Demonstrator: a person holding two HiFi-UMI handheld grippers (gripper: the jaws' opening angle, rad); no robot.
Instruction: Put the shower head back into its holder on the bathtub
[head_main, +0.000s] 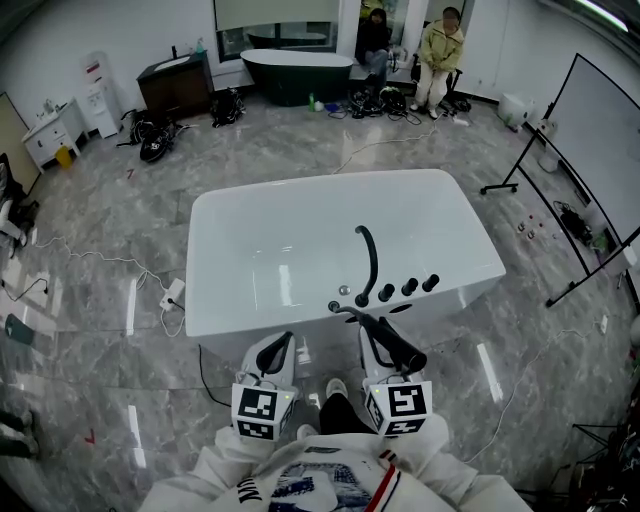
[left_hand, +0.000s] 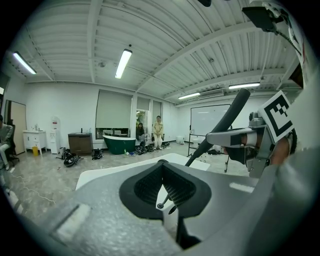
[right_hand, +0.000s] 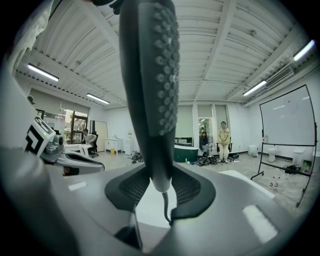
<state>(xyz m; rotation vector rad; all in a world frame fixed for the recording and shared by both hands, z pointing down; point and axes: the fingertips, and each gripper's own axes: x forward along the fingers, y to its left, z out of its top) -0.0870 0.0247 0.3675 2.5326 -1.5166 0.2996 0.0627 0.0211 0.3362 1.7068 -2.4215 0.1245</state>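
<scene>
The black shower head (right_hand: 150, 100) stands upright between the jaws of the right hand-held gripper (right_hand: 160, 175), which are closed on the lower end of its handle; its nozzle face rises well above the pads, and a thin hose (right_hand: 164, 205) hangs from its bottom end just below the grip. From the head view the shower head (head_main: 398, 347) juts out to the right of this hand-held gripper (head_main: 385, 340), just short of the near rim of the white bathtub (head_main: 240, 195). The left hand-held gripper (head_main: 278, 350) is held beside the right one, apart from it, and its jaws (left_hand: 161, 167) meet at the tips with nothing between them. Just ahead of the right hand-held gripper, on the tub's near rim, sit three black knobs (head_main: 409, 287), and a curved black spout (head_main: 370, 260) arches over the white basin. Far beyond both hand-held grippers a dark green bathtub (head_main: 297, 70) stands by the wall, with two people (head_main: 440, 50) near it.
</scene>
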